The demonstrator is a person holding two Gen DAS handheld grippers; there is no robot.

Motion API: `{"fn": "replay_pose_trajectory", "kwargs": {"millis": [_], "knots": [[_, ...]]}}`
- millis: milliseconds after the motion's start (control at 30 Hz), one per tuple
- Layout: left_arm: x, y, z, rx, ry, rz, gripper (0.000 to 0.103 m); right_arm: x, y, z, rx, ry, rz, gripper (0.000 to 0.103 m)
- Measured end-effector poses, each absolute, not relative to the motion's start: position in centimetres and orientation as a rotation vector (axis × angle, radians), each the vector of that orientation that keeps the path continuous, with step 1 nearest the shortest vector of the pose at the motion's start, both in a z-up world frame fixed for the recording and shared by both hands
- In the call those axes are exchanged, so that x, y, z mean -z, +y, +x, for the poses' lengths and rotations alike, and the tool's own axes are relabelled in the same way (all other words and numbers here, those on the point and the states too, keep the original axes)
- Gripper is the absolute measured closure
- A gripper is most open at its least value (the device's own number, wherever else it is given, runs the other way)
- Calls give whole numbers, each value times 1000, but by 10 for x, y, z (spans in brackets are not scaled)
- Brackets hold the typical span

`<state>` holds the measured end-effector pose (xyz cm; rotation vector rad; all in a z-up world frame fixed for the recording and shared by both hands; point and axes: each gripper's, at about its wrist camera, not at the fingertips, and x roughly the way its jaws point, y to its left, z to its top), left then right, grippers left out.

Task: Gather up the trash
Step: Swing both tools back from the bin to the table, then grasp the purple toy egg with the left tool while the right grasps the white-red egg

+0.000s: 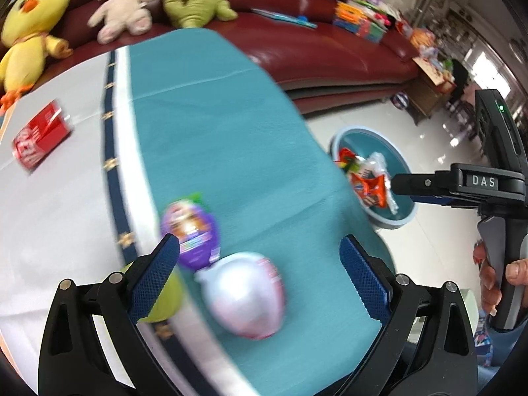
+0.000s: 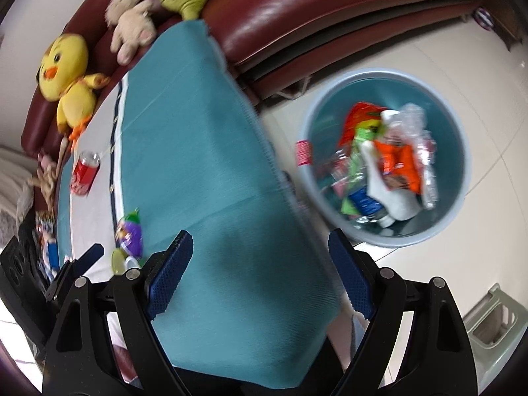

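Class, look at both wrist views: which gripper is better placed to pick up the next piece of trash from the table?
Left. The left gripper is open around the silvery packet; the right gripper hangs empty at the table edge.

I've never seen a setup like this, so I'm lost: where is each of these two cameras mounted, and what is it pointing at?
Left wrist: sits on the left gripper, looking along its open fingers at a silver egg-shaped packet on the table; the right gripper and hand show.
Right wrist: sits on the right gripper, open, above the teal cloth, facing the bin.
Shared: red can, purple packet, bin, yellow chick toy.
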<state>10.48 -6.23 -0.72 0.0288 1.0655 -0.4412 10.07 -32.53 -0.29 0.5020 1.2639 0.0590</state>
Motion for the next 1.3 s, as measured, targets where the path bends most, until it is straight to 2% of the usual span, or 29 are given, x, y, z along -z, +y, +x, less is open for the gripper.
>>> {"fn": "replay_pose_trajectory", "kwargs": {"millis": [367,633,1000,1100,1167,1300], "knots": [[32,41,88,345,1102,-33,5,12,-217,106,-227,1367,377,23],[47,79,77,320,1117,-38,5,24,-156,106,-294,1429,287,23],[52,115,67,297,1107,-99,5,28,-121,105,-234,1374,151,23],[51,115,67,296,1103,-108,5,29,-114,105,-235,1365,122,31],[51,114,66,295,1102,-112,5,31,-109,105,-240,1360,86,54],[50,110,69,304,1099,-120,5,25,-116,105,-247,1327,97,55]]}}
